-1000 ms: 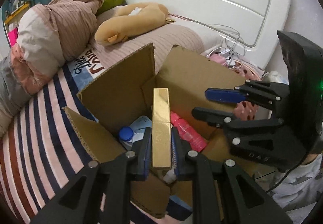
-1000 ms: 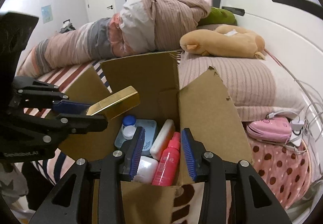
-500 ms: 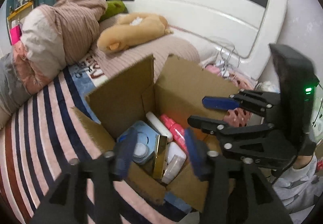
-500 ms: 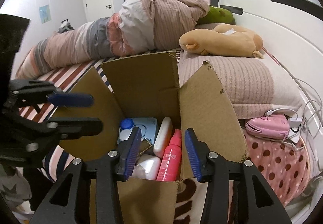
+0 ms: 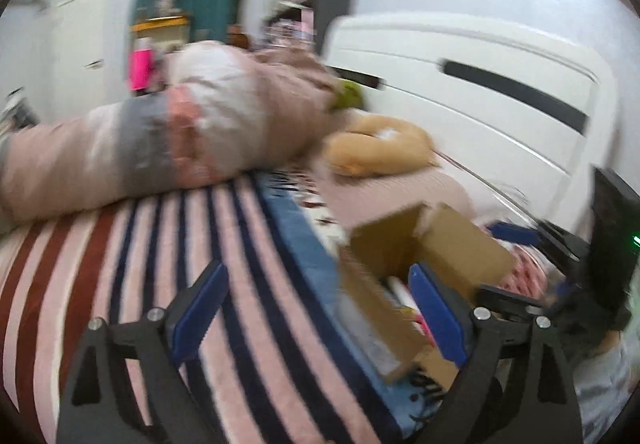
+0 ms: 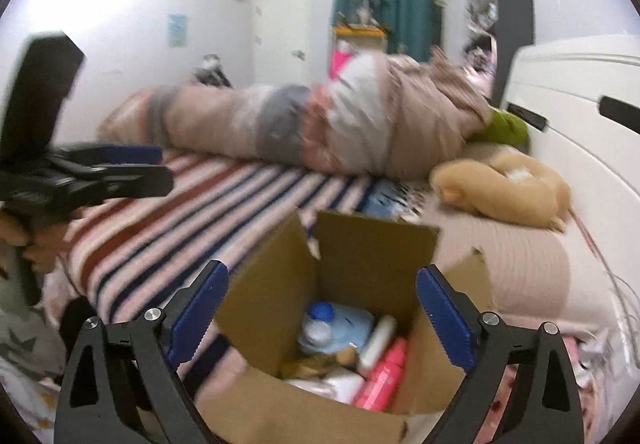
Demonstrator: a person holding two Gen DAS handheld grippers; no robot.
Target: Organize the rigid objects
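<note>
both sets of tongs are released and carry nothing: the left tongs (image 5: 316,308) hang spread wide over the striped blanket (image 5: 168,268), with the cardboard box (image 5: 404,260) off to their right side, and the right tongs (image 6: 320,312) are spread just as wide with the cardboard box (image 6: 360,284) lying right between and ahead of their tips. inside the box, ahead of the right tongs, sit a blue-capped container (image 6: 340,324), a white tube (image 6: 378,338), a pink bottle (image 6: 384,372) and something gold-brown (image 6: 316,362) too blurred to name. judging by this, most of the sorting looks done, since the rigid things seen are in the box. no loose item shows on the blanket near either tongs, though blur hides detail. the box flaps stand up, so closing them may be what remains
</note>
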